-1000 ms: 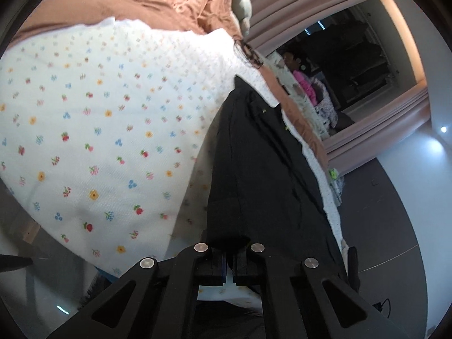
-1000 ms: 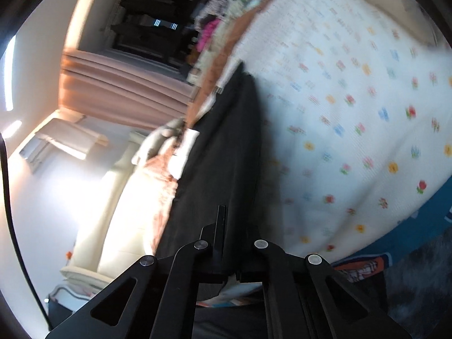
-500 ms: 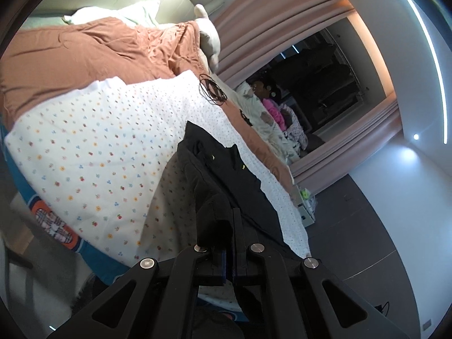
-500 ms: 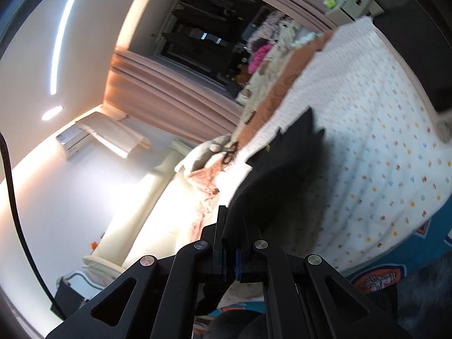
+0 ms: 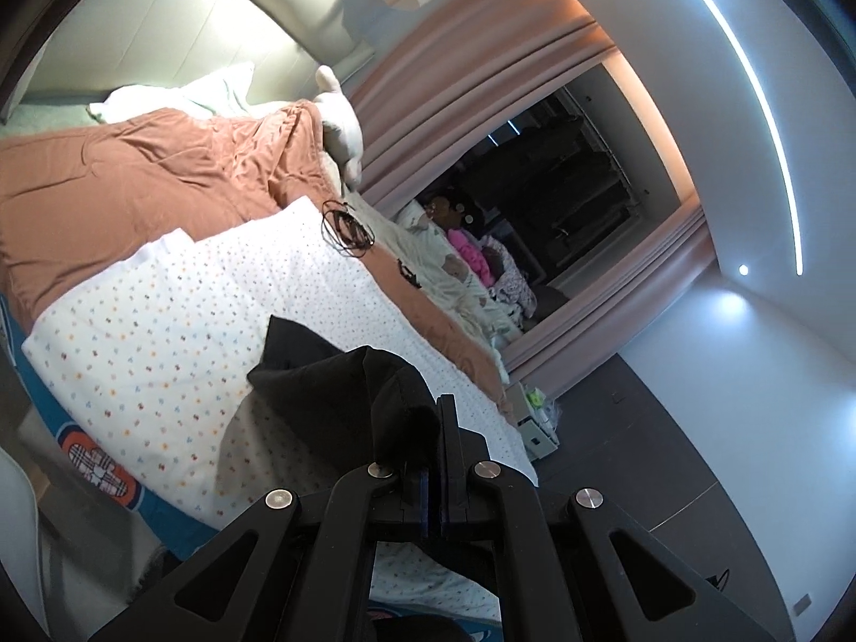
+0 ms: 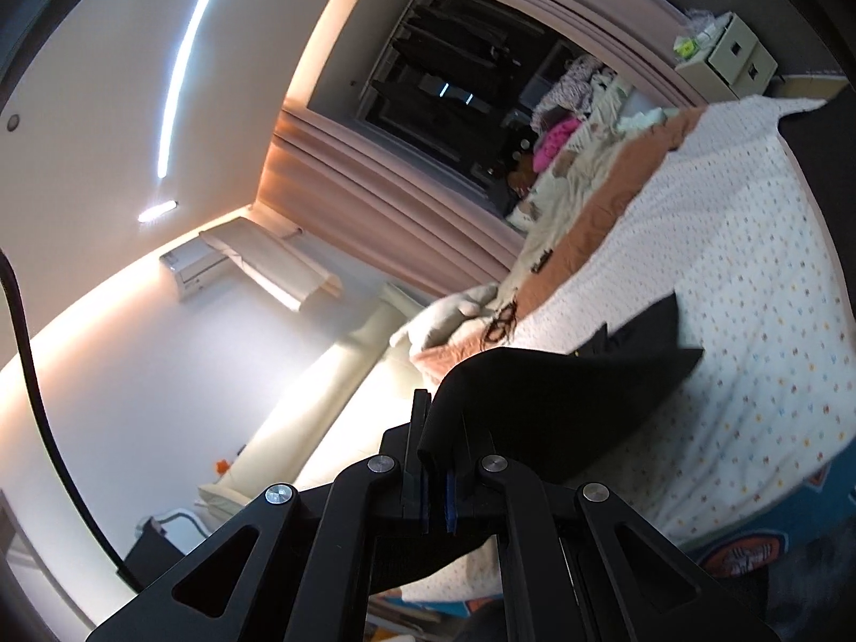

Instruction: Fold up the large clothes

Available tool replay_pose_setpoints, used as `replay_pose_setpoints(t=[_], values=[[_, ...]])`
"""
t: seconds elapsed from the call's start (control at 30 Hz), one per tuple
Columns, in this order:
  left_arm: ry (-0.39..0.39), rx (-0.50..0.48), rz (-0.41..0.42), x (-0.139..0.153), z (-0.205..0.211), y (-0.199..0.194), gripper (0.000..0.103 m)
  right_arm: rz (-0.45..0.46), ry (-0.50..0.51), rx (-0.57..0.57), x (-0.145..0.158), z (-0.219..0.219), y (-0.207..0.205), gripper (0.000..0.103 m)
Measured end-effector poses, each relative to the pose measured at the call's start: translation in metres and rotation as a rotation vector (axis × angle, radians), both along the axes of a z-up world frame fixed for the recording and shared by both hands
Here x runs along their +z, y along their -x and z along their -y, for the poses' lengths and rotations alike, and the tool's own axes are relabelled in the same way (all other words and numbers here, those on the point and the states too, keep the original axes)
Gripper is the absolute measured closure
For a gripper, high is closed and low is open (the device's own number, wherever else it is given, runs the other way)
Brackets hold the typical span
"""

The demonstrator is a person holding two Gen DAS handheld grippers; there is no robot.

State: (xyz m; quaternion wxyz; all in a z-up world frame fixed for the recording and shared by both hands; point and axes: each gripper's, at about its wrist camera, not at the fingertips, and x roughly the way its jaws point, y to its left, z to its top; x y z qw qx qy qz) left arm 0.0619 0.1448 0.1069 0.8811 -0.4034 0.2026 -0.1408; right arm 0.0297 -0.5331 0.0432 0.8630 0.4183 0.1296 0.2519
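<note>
Bed (image 5: pixel 160 289), cable coil (image 5: pixel 345 227), nightstand (image 6: pixel 730 56)

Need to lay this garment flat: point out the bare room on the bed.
Free: the dotted sheet between the brown blanket and the blue edge. Crowded: the far side, with a cable coil and piled clothes.
</note>
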Motion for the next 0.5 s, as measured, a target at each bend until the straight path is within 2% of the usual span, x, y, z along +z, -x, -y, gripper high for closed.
replay_pose_setpoints(t=[0.27, 0.5], values=[[-0.007, 0.022, -0.005, 0.012, 0.001, -0.044, 0.102, -0.007, 0.023, -0.025, 0.015, -0.001, -0.050, 0.098], [-0.024, 0.037, -0.022, 0.011, 0.005, -0.108, 0.101, -0.030, 0.022, -0.047, 0.014, 0.001, -0.106, 0.098]])
